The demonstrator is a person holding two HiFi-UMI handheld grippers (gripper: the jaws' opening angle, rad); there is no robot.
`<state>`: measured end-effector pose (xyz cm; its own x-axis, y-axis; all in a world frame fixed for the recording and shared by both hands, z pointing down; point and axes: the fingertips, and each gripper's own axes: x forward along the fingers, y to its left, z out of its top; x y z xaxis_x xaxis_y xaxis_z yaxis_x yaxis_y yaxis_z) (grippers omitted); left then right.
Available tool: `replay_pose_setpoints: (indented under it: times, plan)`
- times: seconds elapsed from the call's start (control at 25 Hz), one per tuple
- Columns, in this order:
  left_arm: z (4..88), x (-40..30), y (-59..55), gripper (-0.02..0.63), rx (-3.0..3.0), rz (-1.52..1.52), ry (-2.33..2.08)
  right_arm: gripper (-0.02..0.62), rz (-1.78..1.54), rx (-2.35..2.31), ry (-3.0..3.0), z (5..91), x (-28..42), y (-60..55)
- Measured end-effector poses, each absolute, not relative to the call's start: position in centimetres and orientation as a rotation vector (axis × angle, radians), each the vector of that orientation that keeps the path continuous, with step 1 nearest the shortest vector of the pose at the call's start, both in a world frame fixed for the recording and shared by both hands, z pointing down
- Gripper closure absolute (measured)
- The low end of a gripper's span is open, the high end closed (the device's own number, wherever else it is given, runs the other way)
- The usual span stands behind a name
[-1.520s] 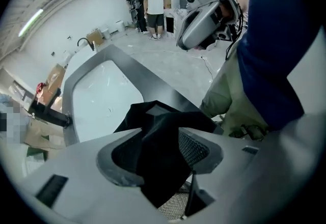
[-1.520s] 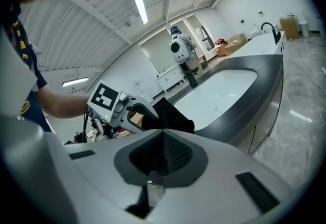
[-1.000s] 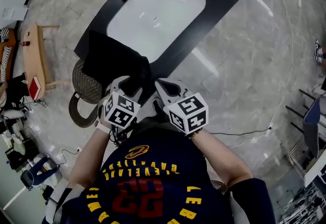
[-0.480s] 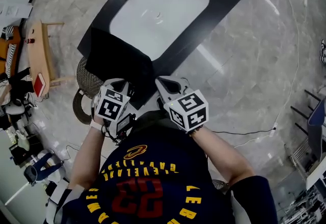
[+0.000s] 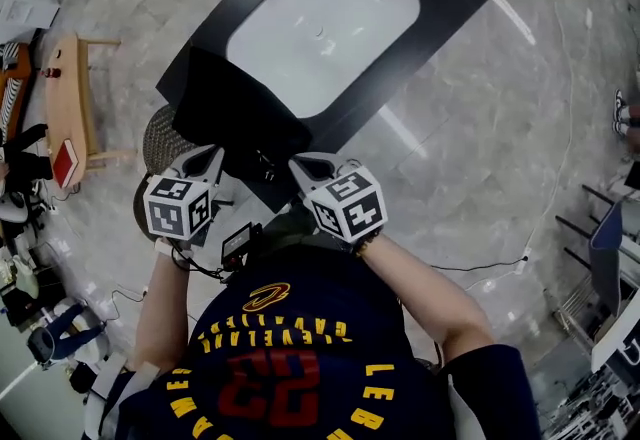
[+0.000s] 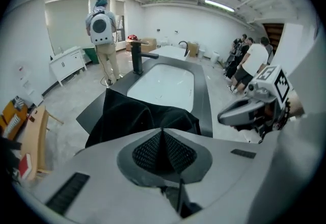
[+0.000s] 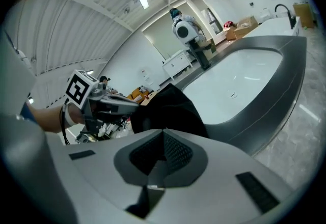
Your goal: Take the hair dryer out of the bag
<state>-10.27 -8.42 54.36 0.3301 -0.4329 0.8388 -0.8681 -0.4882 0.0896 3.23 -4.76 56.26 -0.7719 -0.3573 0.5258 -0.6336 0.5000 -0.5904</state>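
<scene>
Both tools are closed tight and empty. Left tool [image 5: 206, 159] sits by the near left edge of the black bag [image 5: 235, 118], right tool [image 5: 301, 166] by its near right corner.

Left gripper [image 6: 163, 134]: jaws closed together at lower centre, nothing visible between the pads. Black bag [image 6: 133, 116] lies crumpled just beyond them, on the near end of the dark surround of a white basin [image 6: 165, 83]. Black tap [image 6: 137, 59] stands at the basin's far left. Right gripper [image 6: 224, 115] enters from the right, near the bag. A person [image 6: 102, 34] stands upper left.
</scene>
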Motion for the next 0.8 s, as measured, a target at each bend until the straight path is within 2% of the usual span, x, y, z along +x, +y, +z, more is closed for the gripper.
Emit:
replay_pose_setpoints:
  times: [0.24,0.4,0.44,0.52,0.68,0.72,0.8]
  plan:
    - [52.0,-10.0,-8.8,0.592,2.178,0.727,-1.075,0.597,1.06,0.707,-2.385,56.3,-3.5,-4.5]
    - [51.7,-9.1,-8.5,0.592,2.263,0.687,-1.006,0.597,0.928,0.707,-2.351,56.4,-6.3,-5.2]
    - [51.8,-9.0,-8.3,0.592,2.274,0.683,-0.992,0.582,0.907,0.728,-2.32,57.0,-6.5,-5.5]
    - [51.9,-9.2,-8.2,0.592,2.286,0.658,-0.975,0.505,0.895,0.764,-2.258,58.1,-6.6,-6.2]
    - [51.4,-10.1,-8.4,0.592,2.289,0.563,-0.943,0.502,0.868,0.789,-2.174,59.9,-6.7,-7.3]
    - [51.5,-10.2,-8.4,0.592,2.284,0.54,-0.935,0.472,0.847,0.778,-2.161,60.5,-6.9,-7.6]
    - [51.6,-10.5,-8.4,0.592,2.271,0.503,-0.927,0.356,0.8,0.728,-2.141,61.7,-7.6,-7.8]
